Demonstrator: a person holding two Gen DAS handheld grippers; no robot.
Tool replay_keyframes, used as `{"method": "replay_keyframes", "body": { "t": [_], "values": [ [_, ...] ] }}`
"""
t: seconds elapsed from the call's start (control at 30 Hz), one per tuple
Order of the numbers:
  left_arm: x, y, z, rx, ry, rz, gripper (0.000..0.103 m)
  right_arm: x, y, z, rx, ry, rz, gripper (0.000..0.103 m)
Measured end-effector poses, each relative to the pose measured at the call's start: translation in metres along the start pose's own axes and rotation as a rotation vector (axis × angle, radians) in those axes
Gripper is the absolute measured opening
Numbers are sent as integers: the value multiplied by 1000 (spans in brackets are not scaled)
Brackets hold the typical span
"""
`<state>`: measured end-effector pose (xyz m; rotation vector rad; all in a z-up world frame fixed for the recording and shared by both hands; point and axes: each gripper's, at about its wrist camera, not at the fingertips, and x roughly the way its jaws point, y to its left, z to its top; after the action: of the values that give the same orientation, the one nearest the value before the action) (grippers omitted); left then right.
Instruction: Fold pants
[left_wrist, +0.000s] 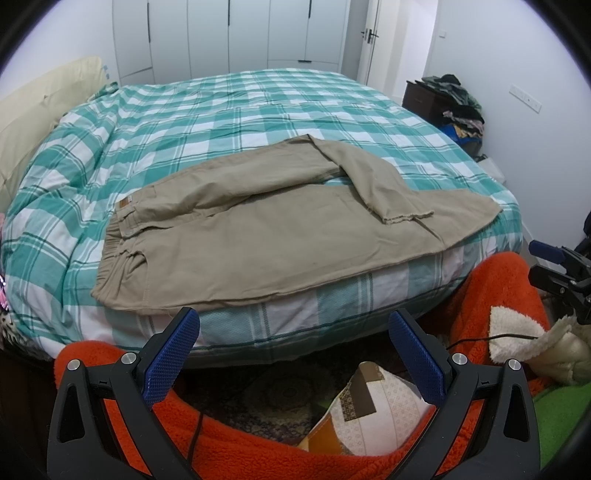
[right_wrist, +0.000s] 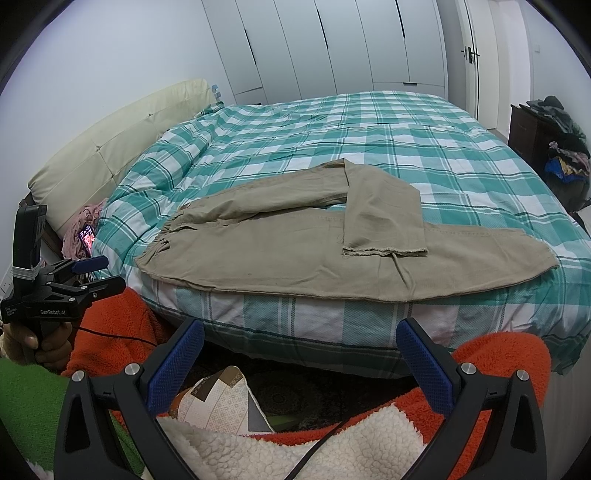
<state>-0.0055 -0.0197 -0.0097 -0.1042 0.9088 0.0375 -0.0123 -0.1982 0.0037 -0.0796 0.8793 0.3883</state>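
While both tools hang back off the bed's (left_wrist: 229, 110) near edge, there's just one pair of khaki pants (left_wrist: 280, 236) up there, far leg folded back over the near one. Left hand-held gripper (left_wrist: 293, 354) and right hand-held gripper (right_wrist: 299, 360) are each spread wide, holding nothing, pants lying ahead of them.

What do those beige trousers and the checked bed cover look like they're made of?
The pants look like matte woven cotton, perhaps twill: visible stitched seams, frayed raw hems and soft creases. The bed cover seems a thin woven cotton, dull and finely wrinkled, its teal check apparently woven or printed; which cannot be told.
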Motion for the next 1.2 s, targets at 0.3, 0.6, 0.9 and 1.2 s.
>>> {"method": "replay_keyframes", "body": {
  "t": [0.3, 0.6, 0.9, 1.2],
  "values": [
    [0, -1, 0, 1, 1, 0, 102, 0, -1, 1, -12, -2, -7, 103],
    [1, -1, 0, 2, 1, 0, 102, 1, 0, -1, -13, -2, -6, 103],
    [1, -1, 0, 1, 0, 1, 102, 3, 2, -4, -14, 0, -6, 103],
    [1, -2, 0, 1, 2, 1, 102, 3, 1, -3, -12, 0, -7, 103]
  ]
}}
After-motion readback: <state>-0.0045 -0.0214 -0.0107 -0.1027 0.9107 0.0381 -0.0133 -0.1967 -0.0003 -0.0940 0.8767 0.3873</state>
